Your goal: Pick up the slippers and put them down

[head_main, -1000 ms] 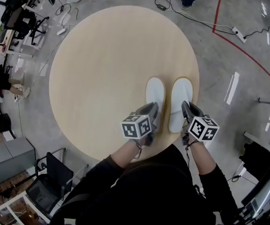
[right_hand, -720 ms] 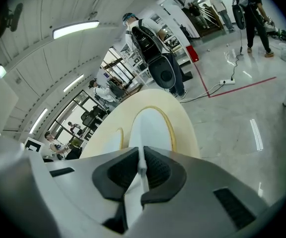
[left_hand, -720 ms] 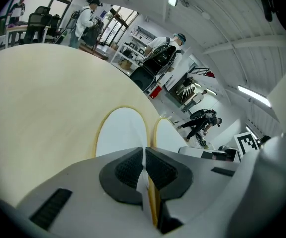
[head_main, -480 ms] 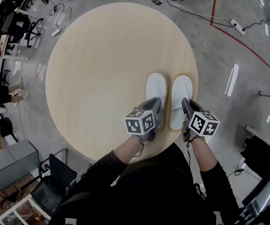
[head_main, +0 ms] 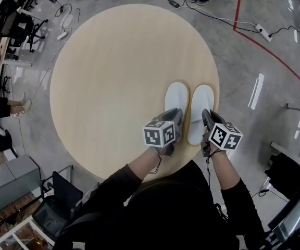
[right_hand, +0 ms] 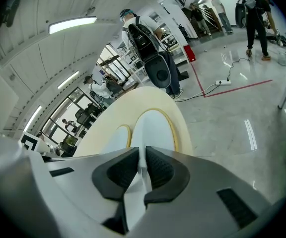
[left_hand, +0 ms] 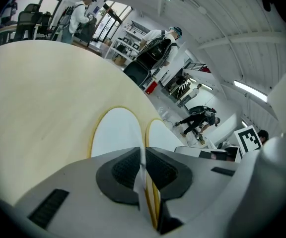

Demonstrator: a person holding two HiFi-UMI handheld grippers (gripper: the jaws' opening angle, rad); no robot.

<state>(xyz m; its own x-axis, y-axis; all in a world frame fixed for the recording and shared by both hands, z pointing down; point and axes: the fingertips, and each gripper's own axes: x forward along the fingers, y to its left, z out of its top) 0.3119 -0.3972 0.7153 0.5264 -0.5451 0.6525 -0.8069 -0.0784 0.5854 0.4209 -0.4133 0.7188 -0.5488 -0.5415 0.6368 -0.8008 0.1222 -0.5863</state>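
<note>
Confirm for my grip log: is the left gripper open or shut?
Shut: the left gripper pinches the white heel edge of the left slipper.

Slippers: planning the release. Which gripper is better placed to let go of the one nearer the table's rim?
Right. The right gripper is shut on the near end of the right slipper, which lies by the table rim; the left gripper grips the left slipper.

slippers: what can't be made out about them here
- Heel ends of the left slipper and right slipper: head view, covered by the left gripper and right gripper.
- Whether the soles rest on the table or hang just above: no view shows the underside.
- Back halves in both gripper views: blocked by each gripper's own body.
</note>
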